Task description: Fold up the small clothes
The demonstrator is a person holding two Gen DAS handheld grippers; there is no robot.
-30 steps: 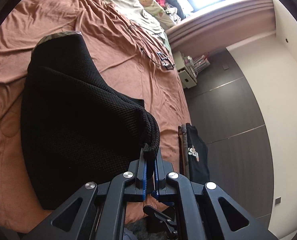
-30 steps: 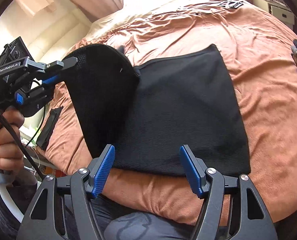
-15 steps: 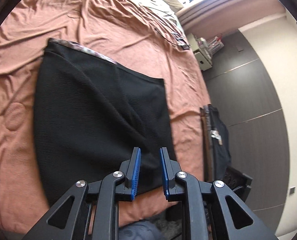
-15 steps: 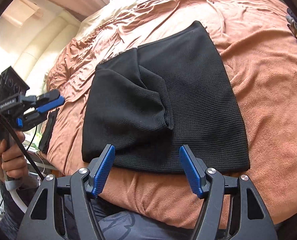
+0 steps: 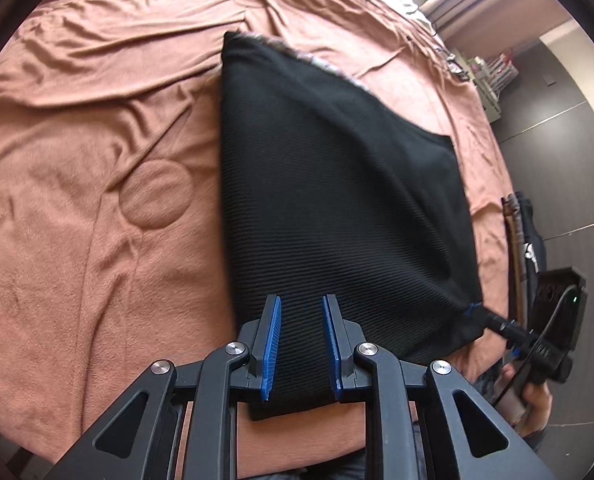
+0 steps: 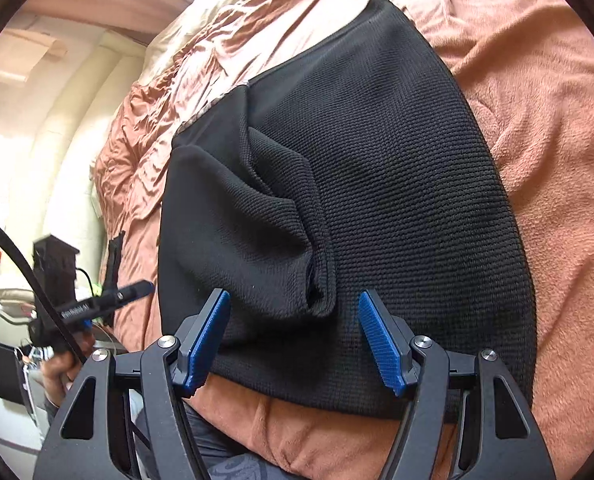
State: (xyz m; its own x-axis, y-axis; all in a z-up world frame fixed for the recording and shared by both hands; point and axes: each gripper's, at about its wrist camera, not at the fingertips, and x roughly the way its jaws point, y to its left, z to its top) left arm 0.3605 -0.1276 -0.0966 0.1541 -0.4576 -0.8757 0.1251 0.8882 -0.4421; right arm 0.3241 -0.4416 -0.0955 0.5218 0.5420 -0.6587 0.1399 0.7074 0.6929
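Black knit garment (image 5: 337, 208) lies on the brown bedspread (image 5: 97, 240), 12 o'clock of both grippers. L gripper (image 5: 300, 344) released, narrow gap, empty. R gripper (image 6: 295, 340) wide, empty. I judge the risk is the bunched flap (image 6: 265, 240): grabbing w/o smoothing could lock the crease in.

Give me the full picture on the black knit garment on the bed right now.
The black knit garment is ribbed, textured fabric lying mostly flat on the rust-brown blanket, near the bed's front edge. One side is folded over onto the rest, and that flap sits bunched and creased rather than smooth. A patterned trim shows along its far edge. The left gripper is slightly open above its near edge, not gripping; the right gripper is open over the flap's near corner, not clamping it.
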